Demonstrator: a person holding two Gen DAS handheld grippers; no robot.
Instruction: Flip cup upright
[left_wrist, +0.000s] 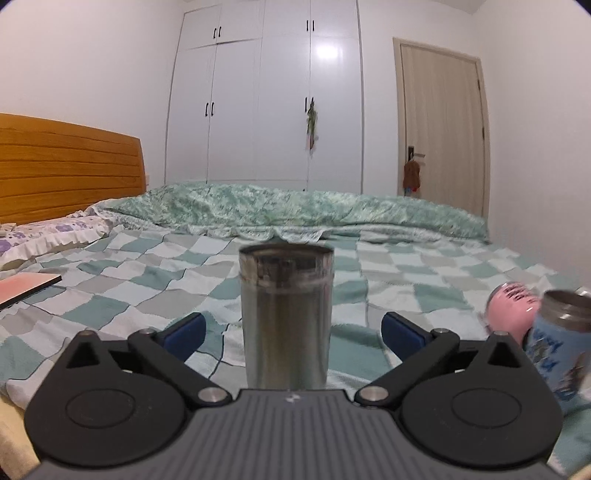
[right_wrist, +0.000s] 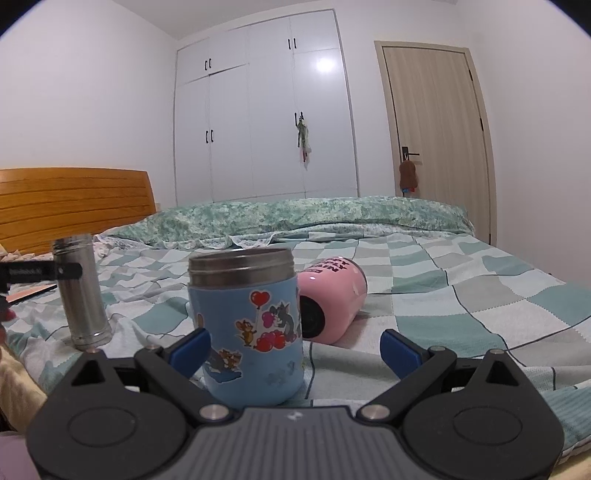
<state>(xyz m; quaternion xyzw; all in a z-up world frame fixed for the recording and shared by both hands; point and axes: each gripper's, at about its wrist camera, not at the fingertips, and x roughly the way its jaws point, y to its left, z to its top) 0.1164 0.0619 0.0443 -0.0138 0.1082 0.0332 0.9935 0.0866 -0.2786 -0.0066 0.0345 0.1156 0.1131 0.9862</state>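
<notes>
A bedroom with a white wardrobe (right_wrist: 266, 110) and a beige door (right_wrist: 436, 136) lies behind a bed covered by a checked sheet (right_wrist: 461, 291). The left gripper (left_wrist: 291, 332) has its blue fingers (left_wrist: 186, 330) spread wide on either side of a steel cup (left_wrist: 286, 317), which stands upright, mouth up, near the bed's front edge; the fingers do not touch it. The right gripper (right_wrist: 295, 349) is also wide open, with a blue cartoon cup (right_wrist: 251, 332) standing upright between its fingers, close to the left one. Just behind the blue cup, a pink cup (right_wrist: 332, 299) lies on its side, its dark mouth facing the front edge.
</notes>
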